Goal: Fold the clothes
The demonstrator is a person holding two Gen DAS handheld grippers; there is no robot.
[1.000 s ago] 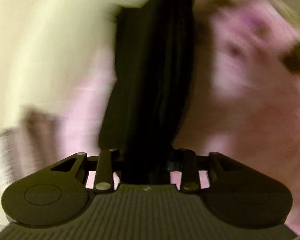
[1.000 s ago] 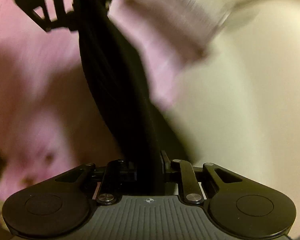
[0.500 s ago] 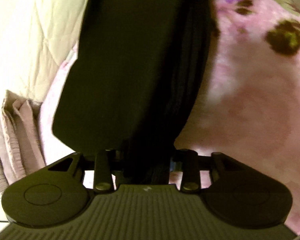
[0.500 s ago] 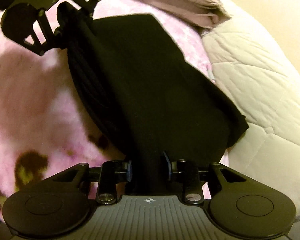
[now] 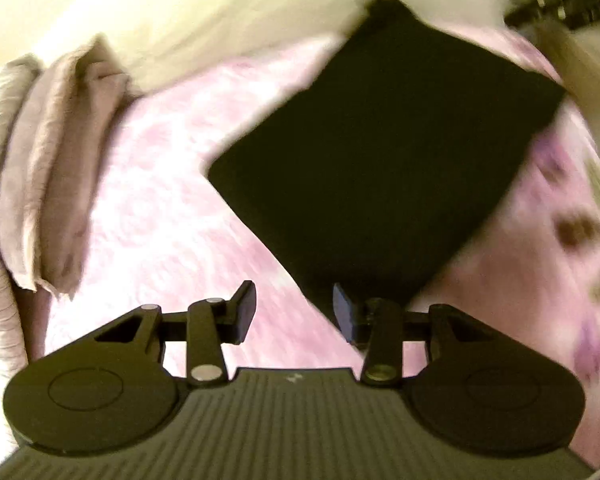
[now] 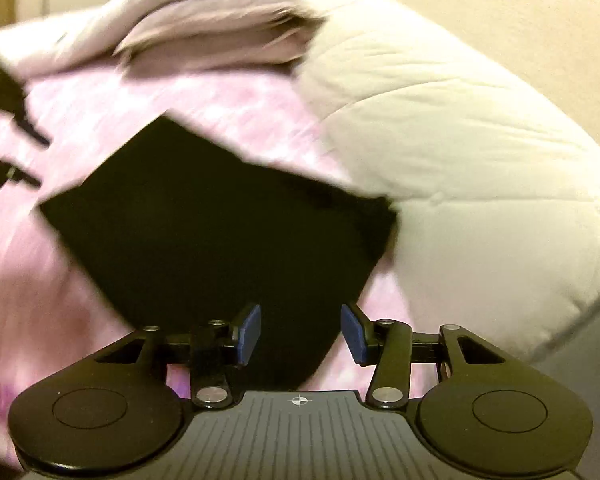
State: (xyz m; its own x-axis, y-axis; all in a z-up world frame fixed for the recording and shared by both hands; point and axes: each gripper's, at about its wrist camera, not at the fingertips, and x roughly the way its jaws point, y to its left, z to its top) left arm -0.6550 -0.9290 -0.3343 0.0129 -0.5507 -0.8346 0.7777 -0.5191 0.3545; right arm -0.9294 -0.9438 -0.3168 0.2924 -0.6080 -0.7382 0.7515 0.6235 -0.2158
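**Black garment down, both tools letting go**

A pink blanket (image 5: pixel 172 208) carries the folded black garment (image 5: pixel 380 168), its edges blurred. The left tool (image 5: pixel 294 308) and right tool (image 6: pixel 300 332) are opening, pads clear of the cloth.

Pink bedspread (image 5: pixel 172 208) open beside black garment (image 5: pixel 380 160); folded pile (image 5: pixel 44 168) and white comforter (image 6: pixel 460 128) (bulky) block far edge.

Black garment (image 5: pixel 384 152) is showing as matt, smooth cloth. Pink blanket (image 5: pixel 172 184) is looking soft, fleecy. Cream duvet (image 6: pixel 440 120) is showing quilted, stitched fabric. Folded mauve clothes (image 5: pixel 48 152) are looking crinkled. Left gripper (image 5: pixel 294 308) is showing matt black plastic, ribbed body, shiny metal pins.
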